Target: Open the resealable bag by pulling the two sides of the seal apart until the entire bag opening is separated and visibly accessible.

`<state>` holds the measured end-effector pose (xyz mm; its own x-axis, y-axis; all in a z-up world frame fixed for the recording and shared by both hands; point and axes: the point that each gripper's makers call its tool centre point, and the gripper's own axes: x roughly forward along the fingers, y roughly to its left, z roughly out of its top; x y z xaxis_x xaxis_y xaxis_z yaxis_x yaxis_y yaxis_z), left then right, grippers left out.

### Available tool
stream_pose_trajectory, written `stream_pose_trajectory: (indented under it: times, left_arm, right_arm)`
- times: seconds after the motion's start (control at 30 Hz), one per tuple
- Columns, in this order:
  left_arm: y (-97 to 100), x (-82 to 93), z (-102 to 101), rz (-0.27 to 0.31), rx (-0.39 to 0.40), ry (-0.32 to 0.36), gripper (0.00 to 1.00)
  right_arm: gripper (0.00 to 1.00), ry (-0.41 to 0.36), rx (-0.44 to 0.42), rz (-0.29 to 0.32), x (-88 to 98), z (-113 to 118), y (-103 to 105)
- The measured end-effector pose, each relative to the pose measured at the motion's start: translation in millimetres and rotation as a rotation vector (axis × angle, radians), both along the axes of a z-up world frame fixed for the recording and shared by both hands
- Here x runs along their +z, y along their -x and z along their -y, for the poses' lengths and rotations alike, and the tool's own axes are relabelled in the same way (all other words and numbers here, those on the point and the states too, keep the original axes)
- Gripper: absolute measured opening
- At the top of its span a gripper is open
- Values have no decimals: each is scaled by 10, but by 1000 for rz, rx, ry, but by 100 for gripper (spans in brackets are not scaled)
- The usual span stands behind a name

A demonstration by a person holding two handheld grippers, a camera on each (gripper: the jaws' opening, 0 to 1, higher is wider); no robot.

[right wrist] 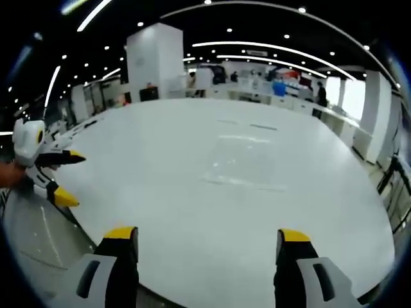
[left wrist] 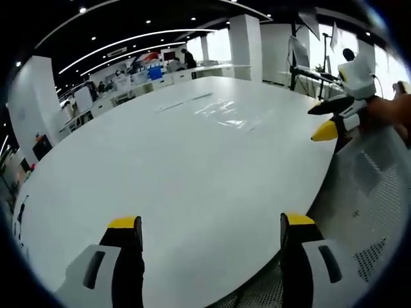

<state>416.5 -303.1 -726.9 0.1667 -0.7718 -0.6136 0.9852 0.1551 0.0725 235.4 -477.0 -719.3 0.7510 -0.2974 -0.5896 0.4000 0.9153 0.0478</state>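
Note:
A clear resealable bag (left wrist: 226, 116) lies flat on the round white table (left wrist: 141, 167), well ahead of both grippers and hard to make out. In the right gripper view the bag (right wrist: 243, 174) shows as a faint glossy patch; its seal cannot be made out. My left gripper (left wrist: 212, 221) hangs open over the near table edge, nothing between its yellow-tipped jaws. It also appears from the left (right wrist: 70, 178), held by a hand. My right gripper (right wrist: 207, 233) is open and empty too. It enters the left gripper view from the right (left wrist: 319, 122), at the table's rim.
A grey mesh chair (left wrist: 366, 205) stands beside the table edge, also seen in the right gripper view as a chair (right wrist: 38, 231). A screen on a stand (left wrist: 300, 54) is behind the table. White pillars (right wrist: 152, 61) and office desks line the far side.

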Motion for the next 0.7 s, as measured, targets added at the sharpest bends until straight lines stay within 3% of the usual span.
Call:
stream_pose_trajectory:
  times: [0.2, 0.47, 0.7]
  left_arm:
    - [46, -34, -16, 2, -18, -26, 86]
    - [51, -8, -13, -10, -12, -4, 87]
    - [54, -26, -28, -25, -4, -16, 88]
  right_arm:
    - [88, 9, -13, -11, -13, 34, 37]
    - [87, 23, -21, -41, -52, 46, 76]
    - [88, 42, -18, 13, 64, 59, 45]
